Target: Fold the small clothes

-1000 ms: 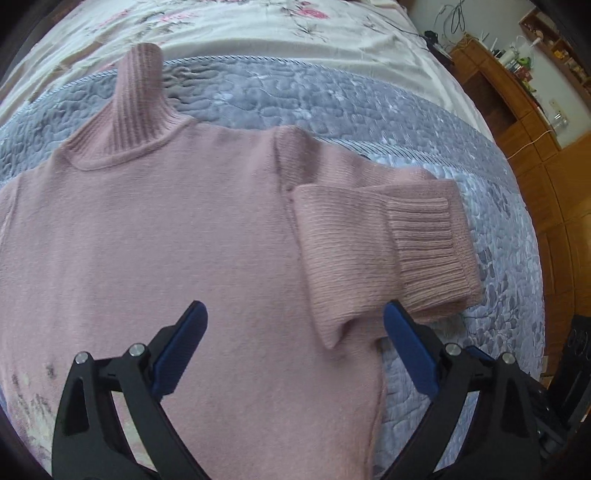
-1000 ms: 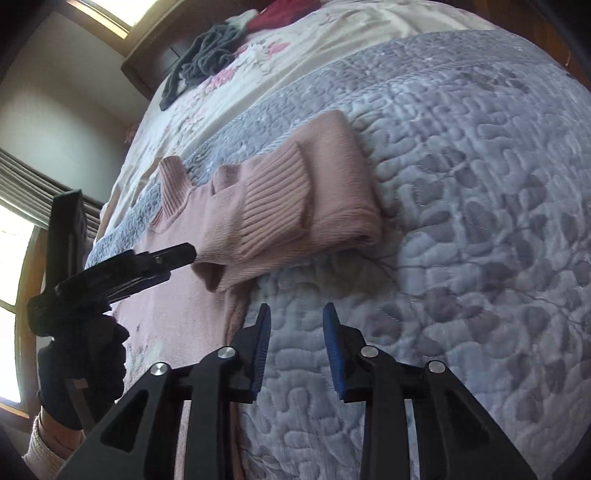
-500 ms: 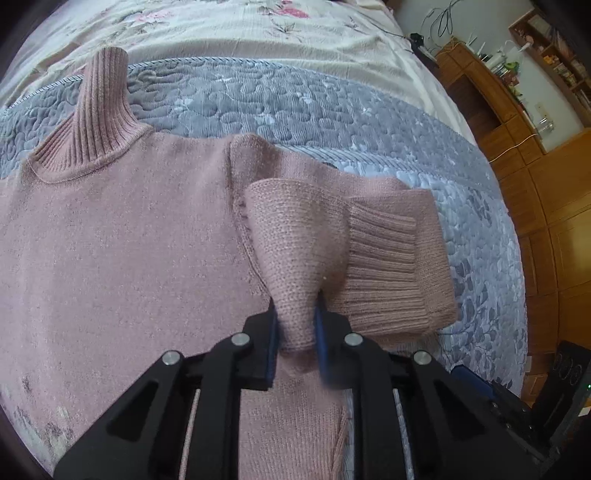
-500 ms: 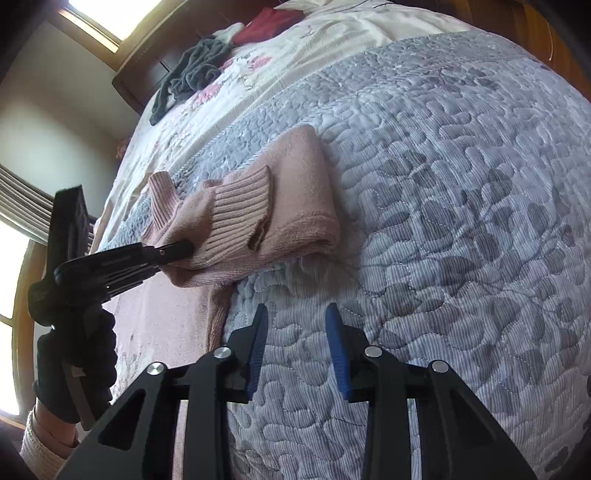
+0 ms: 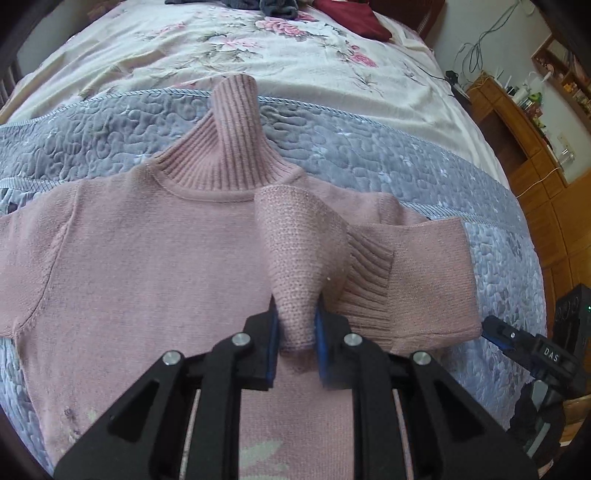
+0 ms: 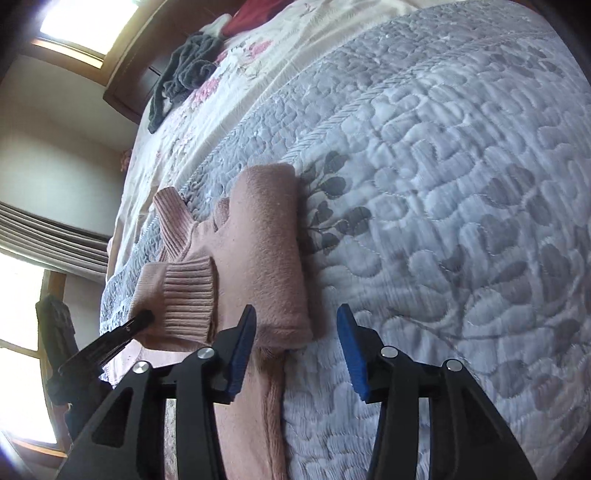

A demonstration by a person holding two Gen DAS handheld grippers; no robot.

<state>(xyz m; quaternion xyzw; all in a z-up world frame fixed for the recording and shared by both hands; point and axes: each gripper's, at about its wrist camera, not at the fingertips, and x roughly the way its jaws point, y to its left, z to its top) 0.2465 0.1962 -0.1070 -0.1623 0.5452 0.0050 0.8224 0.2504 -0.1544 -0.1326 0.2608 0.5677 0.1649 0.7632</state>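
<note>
A pink turtleneck sweater (image 5: 147,266) lies flat on the grey quilt (image 5: 369,155), collar pointing away. Its right sleeve (image 5: 417,280) is doubled back on itself, with the ribbed cuff (image 5: 365,280) on top. My left gripper (image 5: 295,343) is shut on a pinched-up fold of that sleeve (image 5: 299,258), which rises in a cone between the blue pads. In the right wrist view the folded sleeve (image 6: 266,258) sits just ahead of my right gripper (image 6: 295,354), which stands open around the sleeve's near corner. The left gripper (image 6: 136,321) shows as a black tip at the cuff (image 6: 188,295).
A floral sheet (image 5: 221,48) covers the far half of the bed, with dark grey clothes (image 6: 184,74) and a red garment (image 5: 354,18) piled on it. Wooden furniture (image 5: 535,147) stands past the bed's right edge. Windows (image 6: 18,295) lie to the left.
My left gripper shut on the sleeve fold and drew it up and toward the sweater's middle. My right gripper opened wide and moved in to the sleeve's near corner.
</note>
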